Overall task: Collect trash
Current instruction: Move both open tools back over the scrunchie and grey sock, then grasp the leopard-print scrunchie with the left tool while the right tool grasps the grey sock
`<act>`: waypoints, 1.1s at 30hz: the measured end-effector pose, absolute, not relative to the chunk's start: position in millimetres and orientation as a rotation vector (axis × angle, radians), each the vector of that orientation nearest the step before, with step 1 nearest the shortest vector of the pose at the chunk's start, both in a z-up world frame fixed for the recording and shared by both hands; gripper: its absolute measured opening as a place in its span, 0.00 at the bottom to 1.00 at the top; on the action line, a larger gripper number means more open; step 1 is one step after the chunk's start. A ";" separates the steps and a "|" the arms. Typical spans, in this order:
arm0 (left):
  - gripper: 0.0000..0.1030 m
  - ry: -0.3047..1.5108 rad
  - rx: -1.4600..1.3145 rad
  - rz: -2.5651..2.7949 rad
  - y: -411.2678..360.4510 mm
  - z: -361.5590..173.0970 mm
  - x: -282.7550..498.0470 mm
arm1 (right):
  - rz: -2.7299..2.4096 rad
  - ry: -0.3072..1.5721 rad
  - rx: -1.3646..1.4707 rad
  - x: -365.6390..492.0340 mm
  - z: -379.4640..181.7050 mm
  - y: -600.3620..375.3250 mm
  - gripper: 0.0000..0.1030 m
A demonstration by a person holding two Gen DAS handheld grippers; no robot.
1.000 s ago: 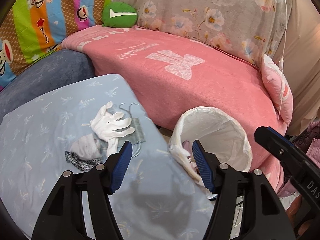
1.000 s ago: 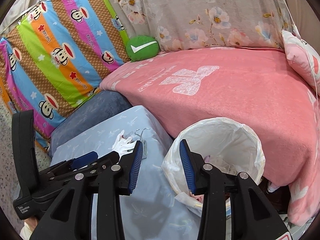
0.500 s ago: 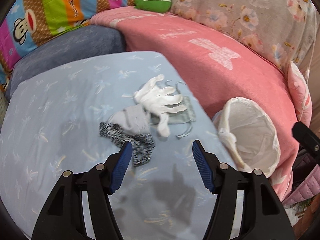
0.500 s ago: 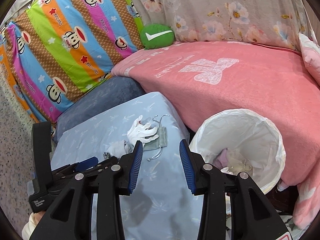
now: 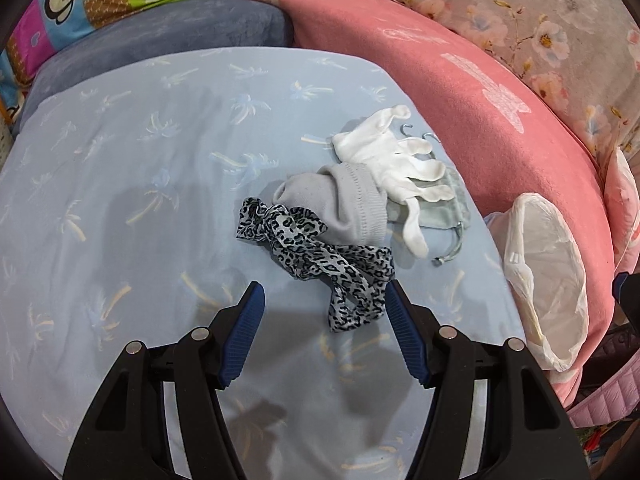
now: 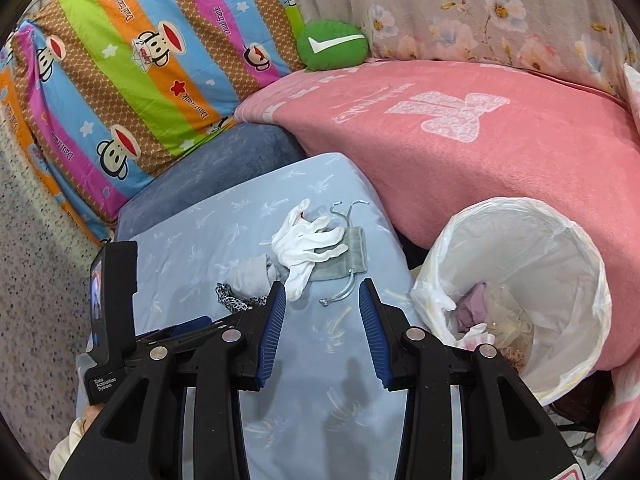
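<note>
On the blue palm-print cushion lies a small heap: a leopard-print strip, a grey sock, a white glove and a grey drawstring pouch, all touching or overlapping. Just beside the cushion stands a white-lined bin with scraps inside. Above the strip's near end, the left hand-held gripper is spread and empty. Nearer the bin, the right hand-held gripper is parted, gripping nothing.
</note>
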State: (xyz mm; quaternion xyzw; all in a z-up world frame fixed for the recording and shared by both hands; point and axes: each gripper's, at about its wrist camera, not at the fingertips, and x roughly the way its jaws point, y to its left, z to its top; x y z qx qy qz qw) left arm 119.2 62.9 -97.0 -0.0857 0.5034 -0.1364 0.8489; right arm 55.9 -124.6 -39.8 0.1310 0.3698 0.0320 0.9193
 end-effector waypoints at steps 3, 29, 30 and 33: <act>0.57 1.079 -0.187 -0.290 61.6 -104.8 127.7 | 0.068 0.776 0.265 66.2 -47.1 -119.3 0.37; 0.08 1.031 -0.244 -0.247 120.0 -95.3 140.2 | 0.200 0.928 0.205 161.6 -115.0 -28.4 0.37; 0.08 1.027 -0.241 -0.239 122.9 -94.3 140.5 | 0.199 0.935 0.203 163.2 -118.2 -26.9 0.37; 0.08 1.024 -0.237 -0.223 126.7 -93.1 141.6 | 0.192 0.954 0.199 168.8 -127.5 -21.3 0.37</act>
